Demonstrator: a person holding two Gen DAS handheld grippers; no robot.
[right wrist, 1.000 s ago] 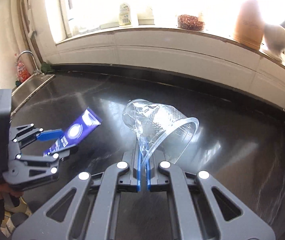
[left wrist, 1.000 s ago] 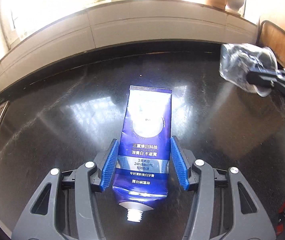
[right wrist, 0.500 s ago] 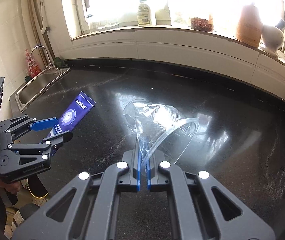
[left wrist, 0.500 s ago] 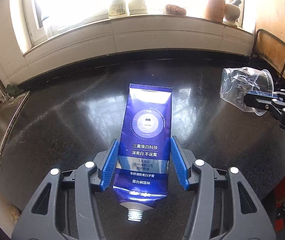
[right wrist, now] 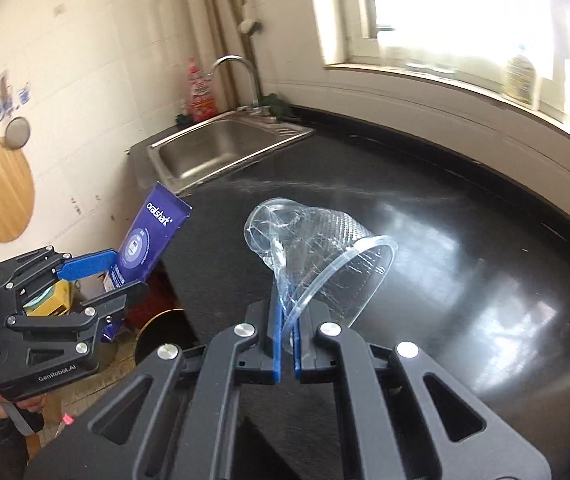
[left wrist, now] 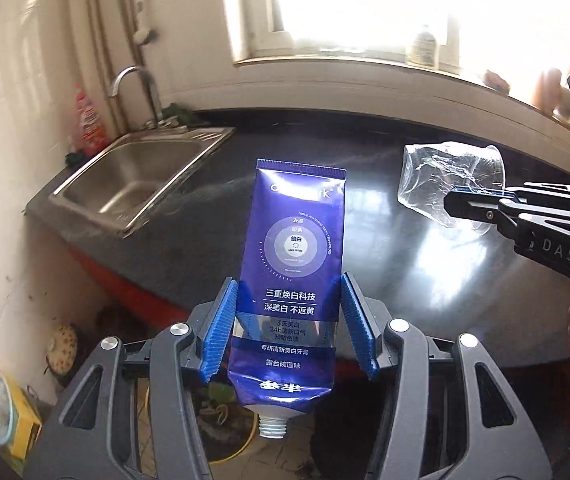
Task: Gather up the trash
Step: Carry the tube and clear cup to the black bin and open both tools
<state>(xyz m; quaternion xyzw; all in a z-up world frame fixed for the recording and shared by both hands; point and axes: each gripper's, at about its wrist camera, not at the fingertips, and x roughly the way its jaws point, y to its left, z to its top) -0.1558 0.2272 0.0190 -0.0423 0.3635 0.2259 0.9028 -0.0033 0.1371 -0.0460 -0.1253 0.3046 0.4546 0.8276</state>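
**Q:** State the condition of each set of jaws and the position of the trash items.

**A:** The left gripper (left wrist: 289,328) has its jaws clamped on the flat purple toothpaste tube (left wrist: 291,280), held in the air at the desk edge with the uncapped threaded neck toward the camera. The right gripper (right wrist: 287,328) has its jaws closed on the rim of the crushed clear plastic cup (right wrist: 317,248), held above the glossy black desk (right wrist: 465,280).

**Q:** What lies around them, from near to far?

**A:** Below the left gripper: floor clutter, including a yellow box (left wrist: 25,424). Beyond the tube: a stainless steel sink (left wrist: 133,176) set into the desk, with a curved chrome tap (left wrist: 133,80) and a red-labelled bottle (left wrist: 89,120) behind it. Farthest: a white windowsill carrying a bottle (left wrist: 423,46). Nothing stands between the two grippers.

**Q:** Legible markings?

**A:** Tube: "oralshark", "Lock White" and Chinese text. Left gripper body: "GenRobot.AI". Right gripper body: "DAS".
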